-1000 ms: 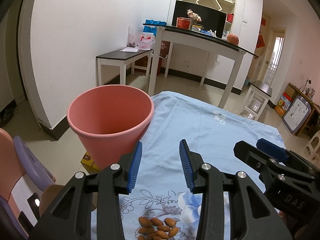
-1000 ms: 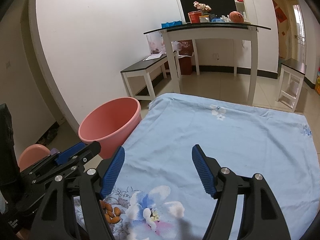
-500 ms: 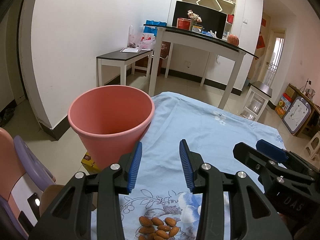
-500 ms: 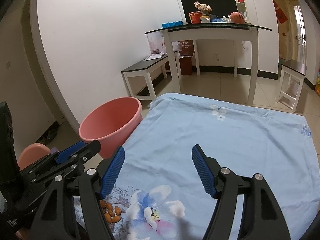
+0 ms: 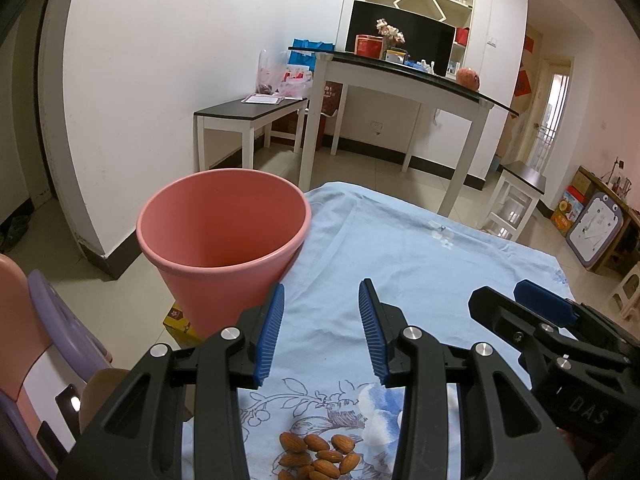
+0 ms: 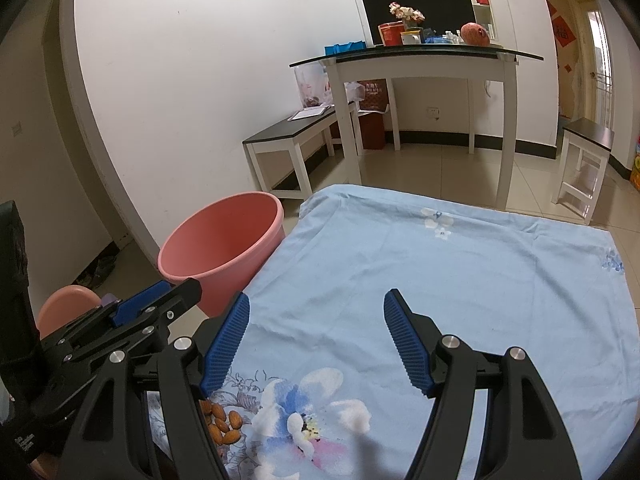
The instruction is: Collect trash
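A small heap of almonds (image 5: 318, 458) lies on the blue flowered cloth (image 5: 420, 264) at the near edge, below and between my left gripper's fingers. My left gripper (image 5: 321, 328) is open and empty above them. The almonds also show in the right wrist view (image 6: 222, 424), left of my right gripper (image 6: 316, 338), which is open wide and empty over the cloth. A pink bin (image 5: 222, 236) stands on the floor at the cloth's left edge, also seen in the right wrist view (image 6: 224, 246). It looks empty.
A tall white table (image 5: 400, 92) and a low dark bench (image 5: 248, 110) stand against the far wall. A white stool (image 5: 516, 196) is beyond the cloth on the right. A pink and purple chair (image 5: 36, 320) is at the near left.
Both grippers have barely moved. The left wrist view has shifted slightly, so the bin sits a little further right in it.
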`<state>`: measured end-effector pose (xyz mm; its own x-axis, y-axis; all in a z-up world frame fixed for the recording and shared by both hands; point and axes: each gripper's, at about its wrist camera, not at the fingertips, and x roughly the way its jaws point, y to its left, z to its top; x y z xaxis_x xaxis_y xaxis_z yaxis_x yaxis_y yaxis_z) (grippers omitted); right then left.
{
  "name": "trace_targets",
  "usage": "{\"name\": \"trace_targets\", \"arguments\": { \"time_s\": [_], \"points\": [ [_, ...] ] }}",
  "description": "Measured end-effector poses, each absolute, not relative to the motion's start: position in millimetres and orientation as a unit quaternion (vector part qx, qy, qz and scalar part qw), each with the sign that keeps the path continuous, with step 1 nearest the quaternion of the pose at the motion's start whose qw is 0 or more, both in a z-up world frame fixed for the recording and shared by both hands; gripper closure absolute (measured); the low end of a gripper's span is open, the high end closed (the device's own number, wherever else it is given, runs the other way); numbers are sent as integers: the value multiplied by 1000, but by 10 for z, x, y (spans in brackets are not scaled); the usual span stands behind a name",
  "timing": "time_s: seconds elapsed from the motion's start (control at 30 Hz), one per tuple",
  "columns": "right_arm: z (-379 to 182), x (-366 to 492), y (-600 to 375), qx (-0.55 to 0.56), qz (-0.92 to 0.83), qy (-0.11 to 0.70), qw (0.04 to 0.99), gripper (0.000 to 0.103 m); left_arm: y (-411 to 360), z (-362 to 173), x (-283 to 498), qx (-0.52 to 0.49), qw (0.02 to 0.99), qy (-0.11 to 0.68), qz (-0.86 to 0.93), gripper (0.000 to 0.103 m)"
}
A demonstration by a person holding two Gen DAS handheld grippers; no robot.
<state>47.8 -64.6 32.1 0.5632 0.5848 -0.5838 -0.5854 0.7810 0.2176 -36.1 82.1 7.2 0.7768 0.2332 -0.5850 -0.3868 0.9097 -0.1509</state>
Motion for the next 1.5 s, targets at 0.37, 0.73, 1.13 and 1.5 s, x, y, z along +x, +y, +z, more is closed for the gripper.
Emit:
{"name": "trace_targets", "arguments": {
  "time_s": [0.37,0.73,1.13,1.5],
  "points": [
    [317,469,-641,1,331,331,884,34,810,69,-357,-132,933,289,166,64],
    [306,447,-627,1,332,331,883,34,797,67,-354,-131,934,289,167,64],
    [290,456,-622,1,332,334,882,34,790,65,-347,-131,933,290,167,64],
    [272,468,-627,1,333,335,882,34,794,63,-343,-130,933,290,167,64]
  ]
}}
